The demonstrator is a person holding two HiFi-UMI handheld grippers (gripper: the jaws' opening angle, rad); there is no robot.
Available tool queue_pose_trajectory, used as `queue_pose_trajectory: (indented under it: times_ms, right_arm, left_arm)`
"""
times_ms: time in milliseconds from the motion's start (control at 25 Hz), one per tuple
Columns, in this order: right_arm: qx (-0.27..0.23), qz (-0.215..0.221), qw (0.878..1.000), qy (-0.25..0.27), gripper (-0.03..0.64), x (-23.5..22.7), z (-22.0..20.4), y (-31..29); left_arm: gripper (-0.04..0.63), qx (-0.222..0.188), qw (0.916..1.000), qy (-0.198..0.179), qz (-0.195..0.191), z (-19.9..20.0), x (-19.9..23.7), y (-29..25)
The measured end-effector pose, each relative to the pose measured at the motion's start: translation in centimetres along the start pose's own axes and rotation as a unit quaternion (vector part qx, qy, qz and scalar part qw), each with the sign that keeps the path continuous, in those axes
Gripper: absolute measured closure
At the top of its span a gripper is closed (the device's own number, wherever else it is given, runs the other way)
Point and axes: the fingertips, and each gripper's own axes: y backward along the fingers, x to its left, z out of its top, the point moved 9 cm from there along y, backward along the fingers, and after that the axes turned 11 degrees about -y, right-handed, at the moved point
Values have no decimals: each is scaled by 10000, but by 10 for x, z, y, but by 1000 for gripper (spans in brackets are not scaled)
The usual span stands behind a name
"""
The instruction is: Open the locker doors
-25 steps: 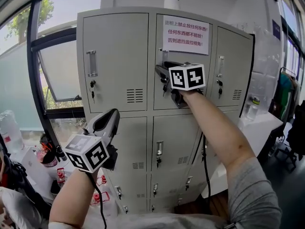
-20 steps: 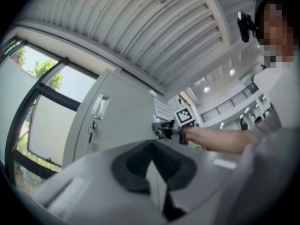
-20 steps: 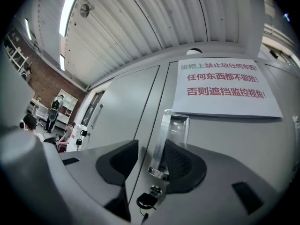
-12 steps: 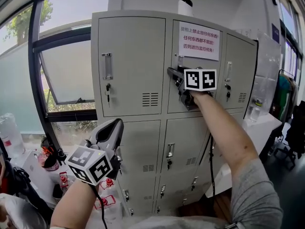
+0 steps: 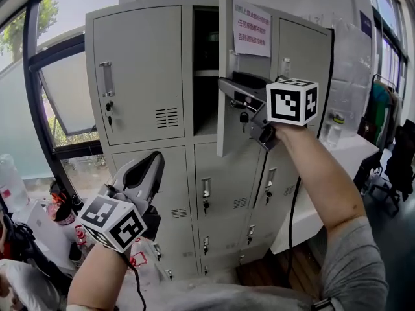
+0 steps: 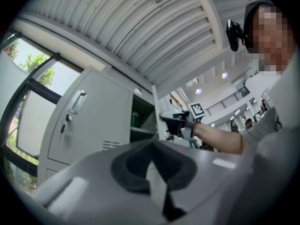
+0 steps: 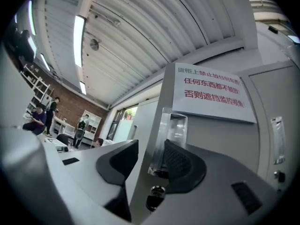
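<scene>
The grey locker (image 5: 136,76) has its top middle door (image 5: 225,109) swung out, and the dark compartment (image 5: 205,76) behind it shows. A white notice (image 5: 251,28) with red print is stuck on that door. My right gripper (image 5: 228,87) is shut on the door's free edge at the clear handle (image 7: 169,130), one pad behind the door and one in front; the key lock (image 7: 154,198) sits just below. My left gripper (image 5: 153,162) hangs low in front of the lower left doors, shut on nothing. The other doors (image 5: 137,76) are closed.
A tall window (image 5: 58,109) stands left of the locker, with bottles (image 5: 65,219) on the floor below it. A white table (image 5: 343,154) and a clothes rack (image 5: 382,109) are at the right. A black cable (image 5: 292,199) hangs from my right arm.
The top middle door was closed and has swung open toward me, with my right gripper on its handle edge. My left gripper has stayed low.
</scene>
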Motion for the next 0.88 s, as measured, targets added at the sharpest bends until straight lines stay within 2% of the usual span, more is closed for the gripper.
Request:
queue_pose_trajectory:
  times_ms: [160, 360, 520, 640, 880]
  right_arm:
    - [-34, 372, 9991, 189, 468, -8, 14, 82]
    - [-57, 376, 9988, 311, 462, -48, 27, 171]
    - [-92, 137, 9994, 298, 457, -86, 33, 222]
    - [-127, -159, 9991, 378, 478, -112, 31, 249]
    - [-253, -509, 9981, 223, 509, -146, 29, 270]
  left_arm:
    - [591, -33, 9999, 119, 12, -1, -66, -34]
    - [591, 6, 9997, 223, -47, -10, -141, -75]
    - [591, 85, 9996, 254, -16, -10, -177, -98]
    - [591, 146, 9996, 224, 17, -10, -196, -108]
    - [591, 165, 9997, 202, 34, -8, -218, -120]
